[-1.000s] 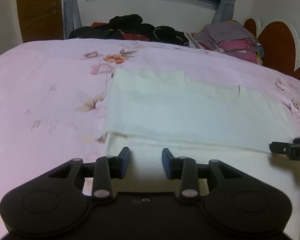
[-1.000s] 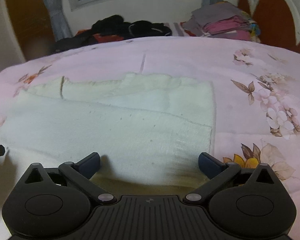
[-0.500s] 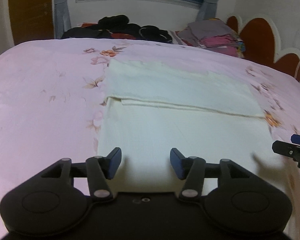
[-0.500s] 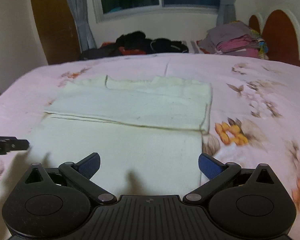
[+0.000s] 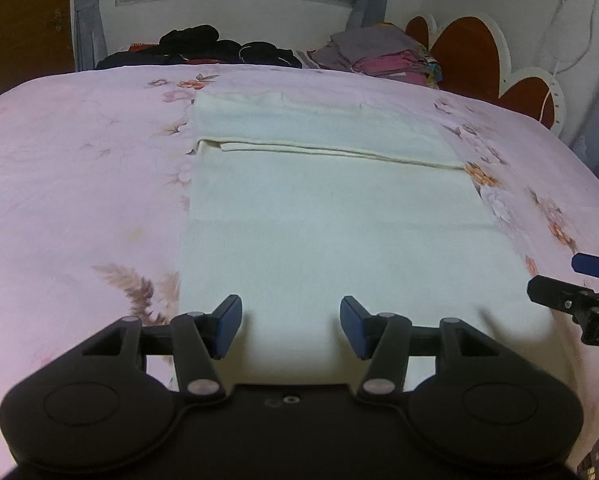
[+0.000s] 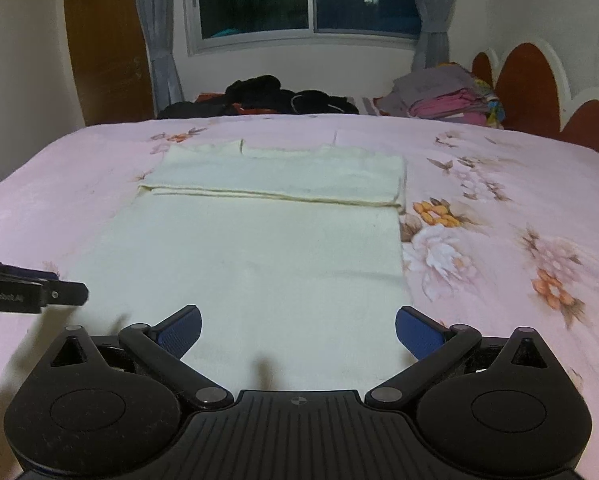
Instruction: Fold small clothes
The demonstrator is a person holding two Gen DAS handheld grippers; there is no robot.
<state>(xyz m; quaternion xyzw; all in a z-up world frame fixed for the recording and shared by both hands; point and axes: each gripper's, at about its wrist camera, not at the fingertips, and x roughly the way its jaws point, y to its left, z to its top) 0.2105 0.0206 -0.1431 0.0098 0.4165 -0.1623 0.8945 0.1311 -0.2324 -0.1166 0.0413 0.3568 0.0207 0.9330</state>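
A cream knitted garment (image 5: 331,216) is laid flat on the pink floral bedspread (image 5: 79,184), its far part doubled over toward the near part so that a folded edge is seen running across it from side to side; in the right wrist view the same garment (image 6: 259,248) is shown with that doubled layer lying on top at the far end. The left gripper (image 5: 291,326) is held above the near left portion of the garment with its jaws spread apart, and nothing is gripped between the blue fingertips (image 5: 228,326). The right gripper (image 6: 297,332) is held over the near right portion, its jaws spread wider, and nothing is caught between them either; its right fingertip is seen close to the garment's right edge. Whether either tool is touching the cloth cannot be settled from these views, though shadows are cast on the fabric just ahead of the fingers. Each gripper is glimpsed at the edge of the other's view. At the far end of the bed, a heap of dark clothes (image 6: 267,98) is piled below the window (image 6: 311,0), and a stack of folded clothes (image 6: 447,98) in grey and pink is set to its right, near the scalloped brown headboard (image 6: 539,92). Grey curtains (image 6: 159,40) are hung at both sides of the window.
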